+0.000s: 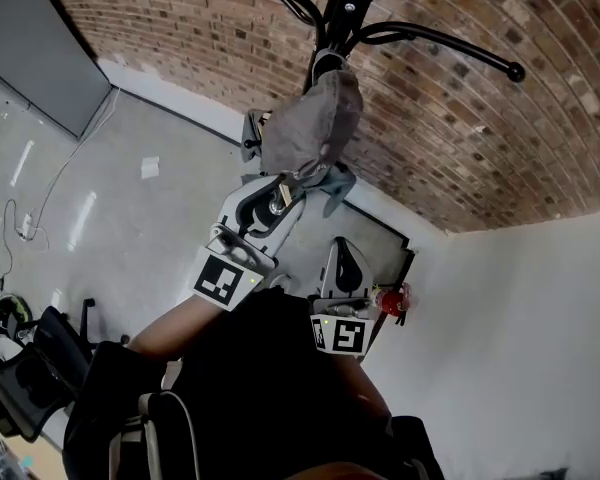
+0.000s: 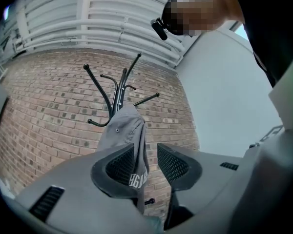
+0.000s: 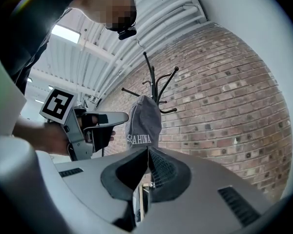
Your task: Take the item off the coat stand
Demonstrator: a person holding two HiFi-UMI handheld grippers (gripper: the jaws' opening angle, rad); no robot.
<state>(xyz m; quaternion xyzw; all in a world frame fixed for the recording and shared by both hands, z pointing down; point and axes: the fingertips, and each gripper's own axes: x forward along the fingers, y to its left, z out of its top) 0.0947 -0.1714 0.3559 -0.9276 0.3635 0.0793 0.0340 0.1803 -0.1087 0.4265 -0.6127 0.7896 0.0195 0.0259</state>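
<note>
1. The cap (image 1: 315, 128) hangs on the stand (image 1: 345, 8), caught where the hooks meet the pole. Its crown is up and its lower edge droops in front of the brick wall. It has not been taken off yet.
2. The left gripper (image 1: 280, 190) is raised to the cap's lower edge. In the left gripper view its fingers (image 2: 176, 165) stand apart. The printed lower part of the cap shows in the gap, close to the left finger, and nothing is clamped.
3. I cannot tell whether the cloth is truly between the fingers or just beyond their tips. The right gripper view shows the left gripper just beside the cap.
4. The right gripper (image 3: 148, 152) sits lower, below the cap and to the right. Its fingers are together with nothing between them, and it looks idle for now.
5. Judged step: the final approach to the grasp, before closing.
6. The next move likely calls for easing the left gripper forward until the cloth sits well inside the gap. The fingers should then close on it.
7. After that the cap should be raised clear of its hook before it is drawn away. A straight downward tug could snag the cap or rock the stand.
</note>
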